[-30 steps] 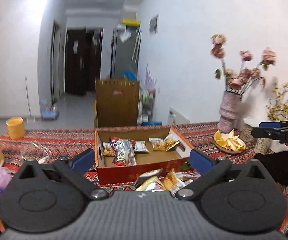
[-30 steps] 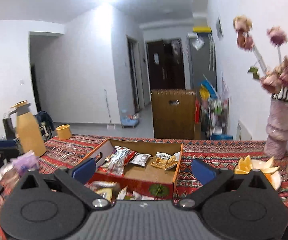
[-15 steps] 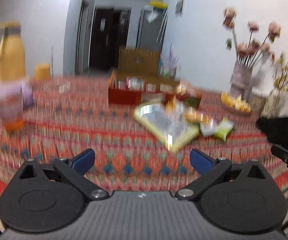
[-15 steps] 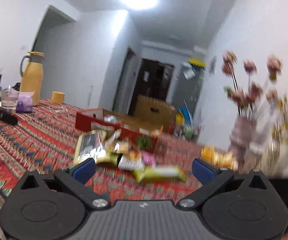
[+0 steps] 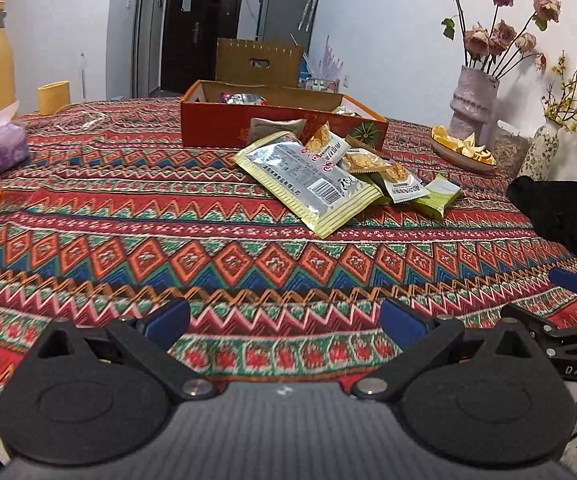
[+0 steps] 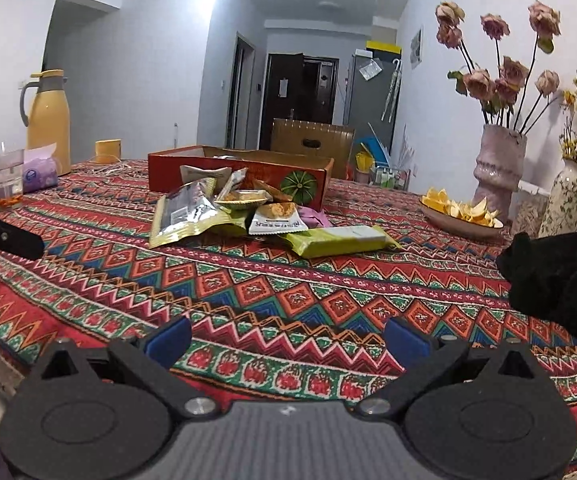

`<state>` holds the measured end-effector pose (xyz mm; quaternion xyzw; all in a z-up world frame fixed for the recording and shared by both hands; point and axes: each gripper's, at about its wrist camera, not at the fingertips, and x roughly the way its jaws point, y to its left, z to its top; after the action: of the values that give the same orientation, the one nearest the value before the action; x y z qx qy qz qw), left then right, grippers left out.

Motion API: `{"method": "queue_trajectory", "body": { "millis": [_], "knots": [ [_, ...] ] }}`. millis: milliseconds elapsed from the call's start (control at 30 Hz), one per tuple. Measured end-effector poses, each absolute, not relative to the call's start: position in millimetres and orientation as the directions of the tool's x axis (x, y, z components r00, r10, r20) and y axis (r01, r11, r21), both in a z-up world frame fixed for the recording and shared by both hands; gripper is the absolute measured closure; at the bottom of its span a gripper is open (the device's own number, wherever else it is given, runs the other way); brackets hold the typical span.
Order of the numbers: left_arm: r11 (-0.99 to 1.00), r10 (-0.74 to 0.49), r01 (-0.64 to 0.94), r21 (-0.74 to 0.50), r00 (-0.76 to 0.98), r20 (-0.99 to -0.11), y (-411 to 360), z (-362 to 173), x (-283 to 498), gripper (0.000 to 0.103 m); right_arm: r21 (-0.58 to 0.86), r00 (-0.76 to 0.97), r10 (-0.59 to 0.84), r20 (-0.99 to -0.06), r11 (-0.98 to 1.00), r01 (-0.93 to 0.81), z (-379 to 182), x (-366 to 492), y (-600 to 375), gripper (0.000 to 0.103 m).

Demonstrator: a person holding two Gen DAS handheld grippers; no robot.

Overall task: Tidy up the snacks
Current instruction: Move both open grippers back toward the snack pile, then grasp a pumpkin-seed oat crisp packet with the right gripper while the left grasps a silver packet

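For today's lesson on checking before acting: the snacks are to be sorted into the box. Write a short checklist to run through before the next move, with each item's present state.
1. Left gripper open and empty: ok.
2. Right gripper open and empty: ok.
3. Snack pile lies loose on the tablecloth in front of the red box: ok.
4. Box open at the top, room inside: open ok; room cannot tell, the view is too low.
5. Path to the pile free: ok; the black object lies off to the right.
6. Top packet graspable: large silver packet lies on top, edge raised: ok.
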<state>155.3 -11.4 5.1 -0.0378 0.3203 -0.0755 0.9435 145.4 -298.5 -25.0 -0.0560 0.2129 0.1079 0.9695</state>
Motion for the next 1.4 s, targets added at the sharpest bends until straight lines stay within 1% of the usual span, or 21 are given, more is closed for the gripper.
{"method": "queue_trajectory", "body": {
  "millis": [167,300,500,600,667,700,767,900,1000,1033,1100,1167,1200,1233,1333,1400],
  "knots": [
    [0.986,-0.162,0.110,-0.123,0.783,-0.600,-21.7,5.8,189.6,0.000,-0.059,0.881,0.185,-0.436,0.971,-0.233,-22.2,166.1,-299.6,0.000],
    [0.985,-0.156,0.081,-0.151,0.785,-0.599,-29.1,6.2,224.5,0.000,-0.057,0.877,0.180,-0.446,0.972,-0.228,-15.4,193.3,-301.0,0.000],
    [0.980,-0.153,0.043,-0.195,0.786,-0.598,-34.4,8.9,285.9,0.000,0.014,0.862,0.220,-0.457,0.971,-0.240,-1.2,243.7,-298.6,0.003],
    [0.979,-0.120,-0.007,-0.205,0.792,-0.599,-33.4,8.1,321.0,0.000,0.042,0.846,0.236,-0.478,0.968,-0.246,2.5,271.3,-295.8,0.014],
    [0.976,-0.113,-0.027,-0.218,0.790,-0.602,-33.1,5.3,343.7,0.000,0.042,0.832,0.240,-0.500,0.966,-0.253,3.6,289.2,-291.5,0.023],
    [0.976,-0.101,-0.042,-0.214,0.782,-0.615,-33.6,2.8,355.2,0.000,0.041,0.824,0.245,-0.511,0.964,-0.261,4.0,298.2,-289.1,0.026],
    [0.976,-0.094,-0.054,-0.212,0.771,-0.630,-35.1,-3.8,372.1,0.000,0.044,0.812,0.263,-0.522,0.958,-0.282,3.6,312.8,-284.8,0.037],
    [0.966,-0.134,-0.051,-0.254,0.740,-0.659,-38.4,-16.8,389.6,0.000,0.053,0.793,0.281,-0.541,0.952,-0.301,-0.6,340.5,-271.8,0.039],
    [0.980,-0.106,-0.029,-0.198,0.766,-0.635,-46.5,-22.6,390.6,0.000,0.053,0.779,0.283,-0.559,0.950,-0.307,-6.7,358.1,-259.5,0.039],
    [0.984,-0.101,-0.017,-0.178,0.770,-0.630,-47.8,-23.7,389.2,0.003,0.048,0.771,0.281,-0.572,0.949,-0.310,-10.1,363.3,-255.6,0.039],
    [0.984,-0.116,0.004,-0.180,0.781,-0.614,-46.2,-23.3,382.8,0.016,0.029,0.767,0.263,-0.586,0.952,-0.305,-16.3,371.6,-247.9,0.039],
    [0.983,-0.132,0.024,-0.182,0.784,-0.606,-43.6,-22.2,377.7,0.032,0.033,0.764,0.264,-0.588,0.952,-0.304,-19.6,377.3,-244.3,0.040],
    [0.981,-0.137,0.024,-0.191,0.785,-0.604,-42.2,-21.5,374.5,0.034,0.058,0.759,0.279,-0.588,0.951,-0.304,-20.8,380.3,-245.1,0.041],
    [0.981,-0.139,0.024,-0.194,0.785,-0.604,-41.4,-20.1,372.3,0.035,0.083,0.754,0.293,-0.589,0.949,-0.304,-22.0,382.9,-246.1,0.046],
    [0.980,-0.148,0.035,-0.193,0.781,-0.607,-38.9,-17.2,364.0,0.038,0.099,0.753,0.299,-0.586,0.949,-0.299,-21.4,383.5,-247.8,0.049],
    [0.978,-0.158,0.038,-0.205,0.778,-0.609,-34.5,-14.6,354.3,0.051,0.098,0.760,0.297,-0.578,0.950,-0.297,-16.9,376.2,-250.0,0.050]
  ]
}}
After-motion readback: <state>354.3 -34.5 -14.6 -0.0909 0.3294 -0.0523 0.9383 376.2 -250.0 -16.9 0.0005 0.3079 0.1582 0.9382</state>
